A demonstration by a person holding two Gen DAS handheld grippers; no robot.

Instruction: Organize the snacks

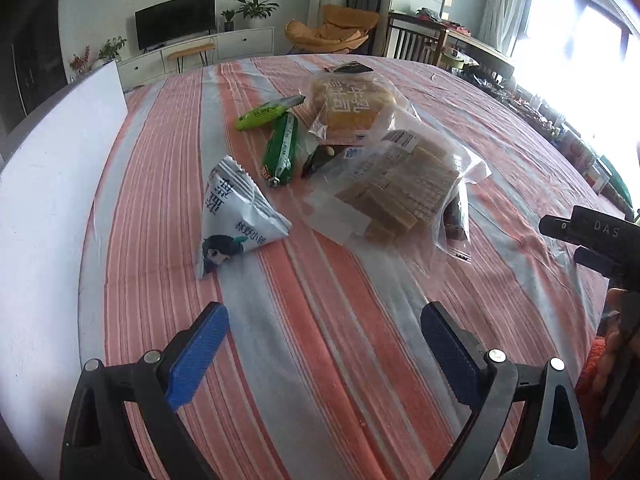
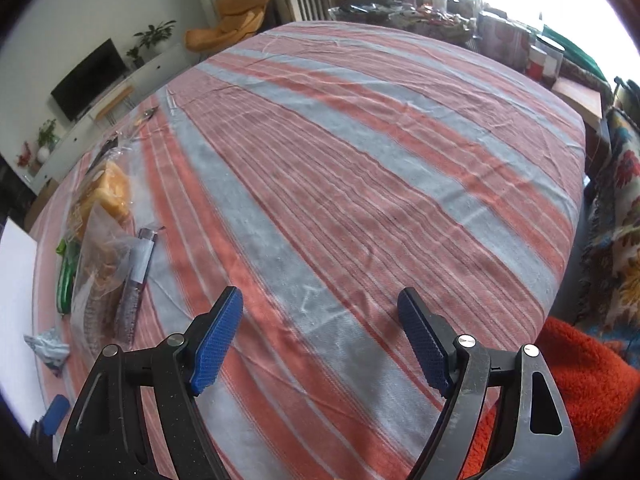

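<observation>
Both the left gripper and right gripper hang spread and empty over the striped tablecloth, while the light, crinkly, slippery triangular snack pouch near its left edge looks best pinched by its crimped top seam.

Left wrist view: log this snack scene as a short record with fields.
surface: pink-and-grey striped tablecloth
nearest snack: white triangular pouch with a cartoon face
green snacks: light green stick packet and dark green wrapped bar, side by side
clear bags: bag of tan wafer blocks; behind it, bag of yellow bread
left gripper: open, empty, over bare cloth
right gripper: open, empty
</observation>
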